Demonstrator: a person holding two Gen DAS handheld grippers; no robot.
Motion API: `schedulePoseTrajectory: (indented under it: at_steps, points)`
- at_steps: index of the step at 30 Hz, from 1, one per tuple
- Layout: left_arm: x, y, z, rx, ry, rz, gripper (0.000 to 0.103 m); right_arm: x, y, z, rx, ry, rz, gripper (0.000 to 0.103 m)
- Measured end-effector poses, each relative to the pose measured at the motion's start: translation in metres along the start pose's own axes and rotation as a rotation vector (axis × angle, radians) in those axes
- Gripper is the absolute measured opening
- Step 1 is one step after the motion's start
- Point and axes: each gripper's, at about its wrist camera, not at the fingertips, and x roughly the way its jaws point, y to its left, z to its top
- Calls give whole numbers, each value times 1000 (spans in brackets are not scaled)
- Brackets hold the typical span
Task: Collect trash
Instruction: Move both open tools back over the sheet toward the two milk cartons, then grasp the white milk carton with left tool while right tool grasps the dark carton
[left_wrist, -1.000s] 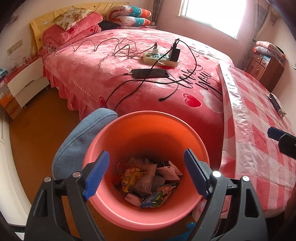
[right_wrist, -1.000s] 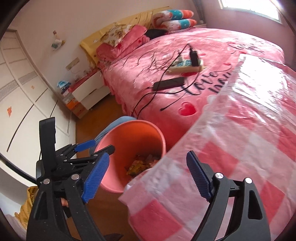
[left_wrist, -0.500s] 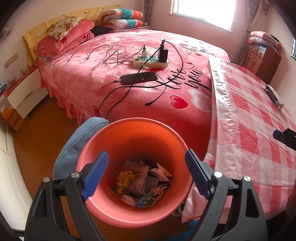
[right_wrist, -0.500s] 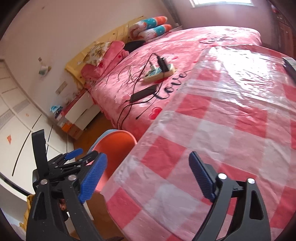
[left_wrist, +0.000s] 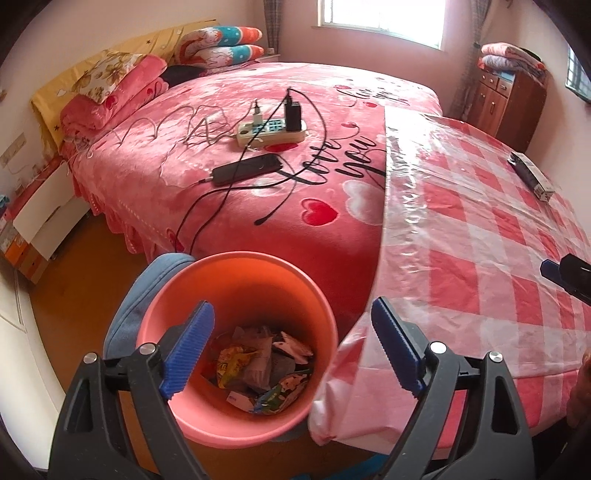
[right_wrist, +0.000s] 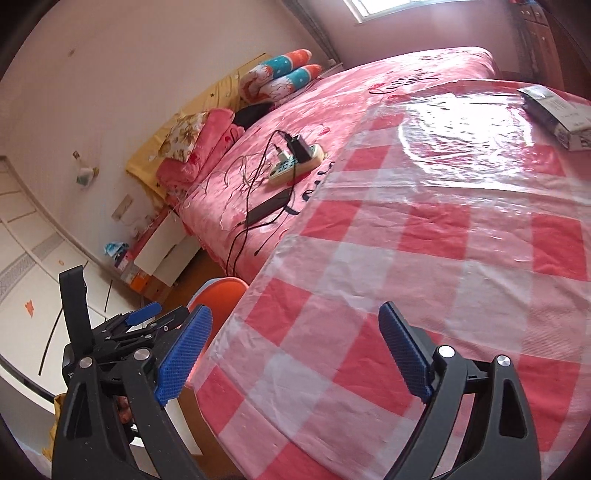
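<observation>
Our left gripper hangs over the trash bin, jaws opening, empty; our right gripper opens over the table, empty.

Left tool: tilted steeply downward, blue ribbed pads spread wide and opening further, nothing clamped between them. Black frame arms splayed to either side at the bottom of the left wrist view. Right tool: angled less steeply down, blue pads wide apart and opening, empty gap between. Left tool also seen side-on at lower left of the right wrist view, a bit of hand just visible beneath it.
</observation>
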Motion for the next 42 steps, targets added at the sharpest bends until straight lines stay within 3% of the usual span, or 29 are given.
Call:
schedulePoseTrajectory:
  at_steps: [8, 16, 23, 30, 36, 42]
  points:
    - [-7, -39, 10, 58, 8, -29, 88, -28, -32, 1, 58, -49, 12, 93]
    - [-10, -101, 48, 68, 6, -210, 88, -85, -87, 10, 152, -202, -64, 93]
    - [3, -204, 100, 108, 31, -439, 88, -144, -142, 10, 240, -344, -168, 93]
    - [42, -338, 149, 159, 103, -568, 88, -182, -184, 1, 329, -412, -194, 93]
    - [85, -427, 184, 189, 125, -489, 88, -192, -202, -3, 369, -423, -158, 93]
    - [120, -472, 197, 208, 165, -387, 88, -200, -222, -9, 414, -439, -139, 93]
